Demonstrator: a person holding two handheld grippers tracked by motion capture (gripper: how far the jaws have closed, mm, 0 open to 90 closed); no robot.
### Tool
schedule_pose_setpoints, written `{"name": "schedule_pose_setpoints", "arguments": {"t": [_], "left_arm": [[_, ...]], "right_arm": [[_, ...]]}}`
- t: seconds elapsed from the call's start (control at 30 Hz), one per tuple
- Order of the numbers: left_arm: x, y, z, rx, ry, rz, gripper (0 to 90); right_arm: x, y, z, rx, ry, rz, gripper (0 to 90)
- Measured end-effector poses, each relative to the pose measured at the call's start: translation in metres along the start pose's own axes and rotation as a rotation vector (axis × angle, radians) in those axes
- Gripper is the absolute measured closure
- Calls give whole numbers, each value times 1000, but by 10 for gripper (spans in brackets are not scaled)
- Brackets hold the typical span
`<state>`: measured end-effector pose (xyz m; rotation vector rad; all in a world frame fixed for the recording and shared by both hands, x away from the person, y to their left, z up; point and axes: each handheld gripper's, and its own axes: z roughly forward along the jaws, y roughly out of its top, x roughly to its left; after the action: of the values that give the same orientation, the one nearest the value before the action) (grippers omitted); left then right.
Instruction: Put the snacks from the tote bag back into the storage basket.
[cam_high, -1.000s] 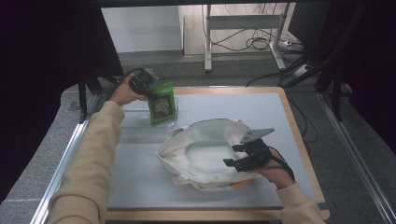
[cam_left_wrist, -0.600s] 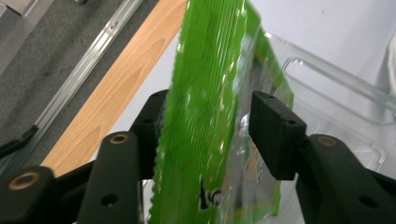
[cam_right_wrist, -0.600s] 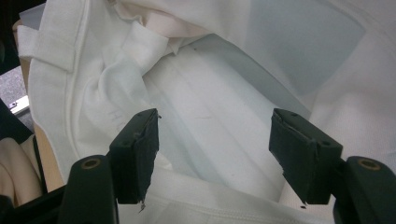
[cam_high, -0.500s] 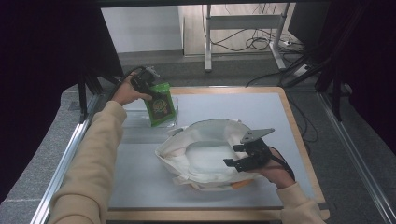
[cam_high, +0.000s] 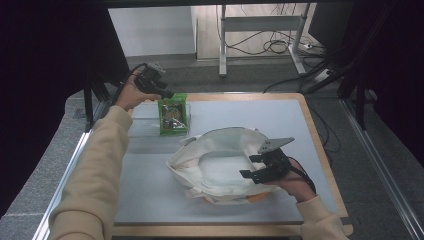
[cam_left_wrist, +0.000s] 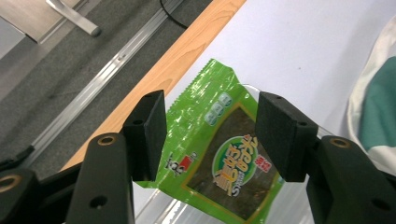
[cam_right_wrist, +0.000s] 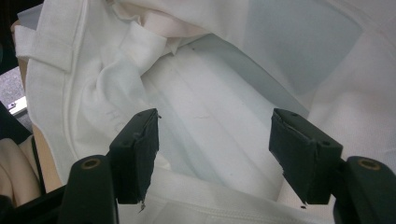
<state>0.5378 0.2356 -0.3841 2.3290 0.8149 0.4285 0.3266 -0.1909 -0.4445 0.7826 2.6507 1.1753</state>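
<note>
— Green packet (cam_high: 173, 114) first, far left of the table (cam_high: 150, 200). Report its position.

— It lies on a clear tray (cam_high: 145, 125) at the table's back left corner, just beside the wooden edge. My left gripper (cam_high: 159, 89) hangs over it. In the left gripper view the packet (cam_left_wrist: 219, 158) shows below and between the two pads (cam_left_wrist: 148, 133), with none of them pressing on it.

— State of that gripper?

— Spread. The jaws have just been opening, and the packet sits free beneath them, not pinched.

— Moving right. The bag?

— White cloth bag (cam_high: 220, 165) in the middle of the table, mouth up and gaping. My right gripper (cam_high: 260, 167) rests at its right rim. In the right gripper view the jaws stand wide over the bag's (cam_right_wrist: 210, 126) inner lining; I see cloth beyond the pads but no fold caught between them. I judge it is propping the mouth open rather than gripping.

— Which step is in hand?

— By my reading, the packet is meant for the bag and is not yet inside. The left gripper stands released above it, so the step in hand is the pick-up, or a fresh try at it.

— Next move requires what?

— Lower the left jaws over the packet's top edge, close on it firmly, since the film looks slick, lift clear of the tray, then carry it right to the bag's mouth while the right gripper holds the rim.
</note>
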Motion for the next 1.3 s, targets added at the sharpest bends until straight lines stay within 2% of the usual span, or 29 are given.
{"name": "schedule_pose_setpoints", "arguments": {"t": [0.13, 0.3, 0.6, 0.87, 1.07, 1.17, 1.3], "left_arm": [[-3, -1, -3, -8, -20, -26, 438], [-10, -5, -10, -33, -44, -78, 446], [-28, -19, -27, -73, -79, -121, 429], [-49, -40, -36, -66, -102, -141, 410], [-65, -51, -43, -85, -123, -140, 404], [-73, -57, -47, -90, -120, -135, 396], [-83, -65, -53, -114, -128, -152, 391]], "right_arm": [[1, 0, 0, -1, 1, 2, 330], [1, 0, 0, -2, 0, 2, 329], [1, 1, -2, -15, 3, 0, 330], [-1, 4, -3, -43, 4, -3, 331], [-1, 6, -3, -47, 8, -7, 330], [0, 5, -5, -51, 7, -4, 330], [-1, 4, -7, -52, -1, 0, 329]]}}
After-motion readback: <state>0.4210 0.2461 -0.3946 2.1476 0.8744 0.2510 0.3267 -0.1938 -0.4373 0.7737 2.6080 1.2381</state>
